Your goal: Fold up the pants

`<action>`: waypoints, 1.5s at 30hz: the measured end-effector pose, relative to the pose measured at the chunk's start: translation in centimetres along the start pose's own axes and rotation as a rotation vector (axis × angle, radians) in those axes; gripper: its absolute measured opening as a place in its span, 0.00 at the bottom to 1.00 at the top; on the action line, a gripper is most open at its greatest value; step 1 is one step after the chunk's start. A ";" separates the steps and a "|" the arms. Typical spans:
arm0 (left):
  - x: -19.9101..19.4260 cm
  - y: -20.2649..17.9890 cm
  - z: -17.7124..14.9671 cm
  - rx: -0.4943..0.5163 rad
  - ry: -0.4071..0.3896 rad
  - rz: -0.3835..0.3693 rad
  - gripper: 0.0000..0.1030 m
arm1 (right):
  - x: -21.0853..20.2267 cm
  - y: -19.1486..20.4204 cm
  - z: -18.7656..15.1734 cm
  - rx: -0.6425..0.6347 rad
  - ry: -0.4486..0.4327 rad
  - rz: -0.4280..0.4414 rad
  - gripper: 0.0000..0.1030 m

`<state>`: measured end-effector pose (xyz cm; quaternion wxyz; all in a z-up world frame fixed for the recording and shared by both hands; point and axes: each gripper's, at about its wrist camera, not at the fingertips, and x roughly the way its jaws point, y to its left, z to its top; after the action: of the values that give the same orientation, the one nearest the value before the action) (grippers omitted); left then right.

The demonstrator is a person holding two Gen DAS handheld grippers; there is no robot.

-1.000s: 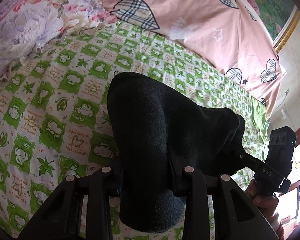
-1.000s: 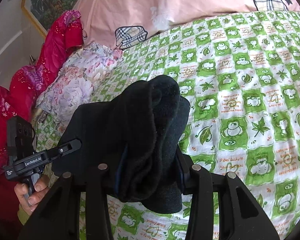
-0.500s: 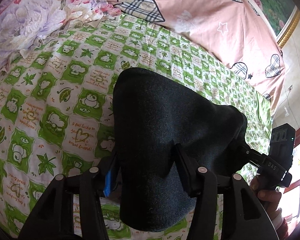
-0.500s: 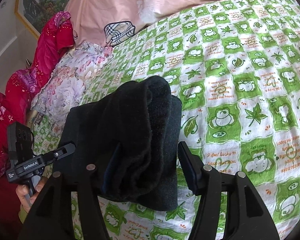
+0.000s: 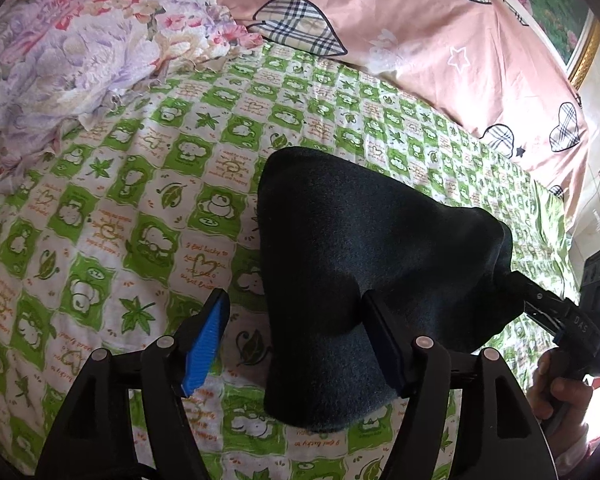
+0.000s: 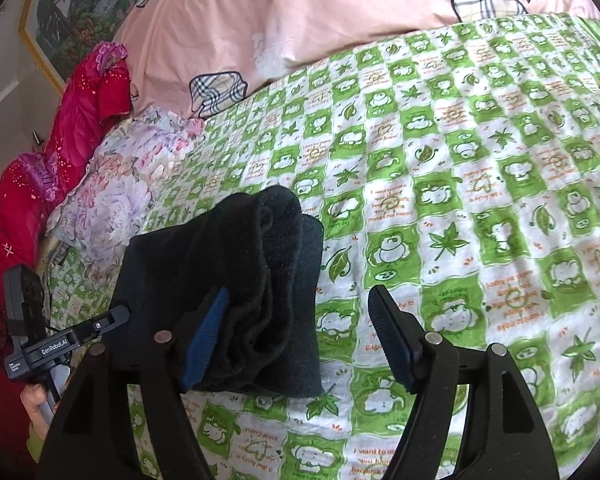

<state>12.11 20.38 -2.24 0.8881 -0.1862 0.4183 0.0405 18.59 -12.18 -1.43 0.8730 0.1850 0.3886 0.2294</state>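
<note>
The dark folded pants [image 5: 364,264] lie as a thick bundle on the green and white patterned sheet [image 5: 120,216]. My left gripper [image 5: 296,312] is open; the near end of the bundle lies between its fingers, against the right one. In the right wrist view the pants [image 6: 240,280] lie left of centre, their layered edges showing. My right gripper [image 6: 300,312] is open, its left finger against the bundle's side and its right finger over bare sheet. Each gripper shows in the other's view, the right one [image 5: 572,320] and the left one [image 6: 60,344].
A floral pillow [image 5: 72,52] lies at the far left. A pink quilt with plaid hearts [image 5: 400,20] runs along the back. Red bedding [image 6: 60,152] is piled at the left of the right wrist view. A framed picture [image 6: 88,4] hangs behind.
Both grippers have opened and let go of the pants, which now rest on the sheet. The jaws went from shut on the cloth to wide apart.
</note>
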 end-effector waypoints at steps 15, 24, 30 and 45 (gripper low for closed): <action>-4.0 -2.4 -4.3 0.060 -0.089 0.122 0.80 | -3.1 5.4 -4.0 -0.230 -0.089 -0.041 0.89; -4.6 -4.0 -6.8 0.121 -0.111 0.179 0.80 | -3.3 7.2 -5.8 -0.289 -0.098 -0.066 0.93; -5.6 -4.5 -7.7 0.122 -0.142 0.191 0.81 | -3.3 7.8 -6.9 -0.325 -0.098 -0.097 0.98; -6.2 -5.2 -9.8 0.172 -0.193 0.240 0.85 | -2.6 8.8 -8.9 -0.411 -0.087 -0.128 0.99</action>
<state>2.12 12.53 -1.69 0.9257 -0.0534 0.3520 0.1280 7.99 -5.05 -1.15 0.9211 -0.0121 0.3064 0.2400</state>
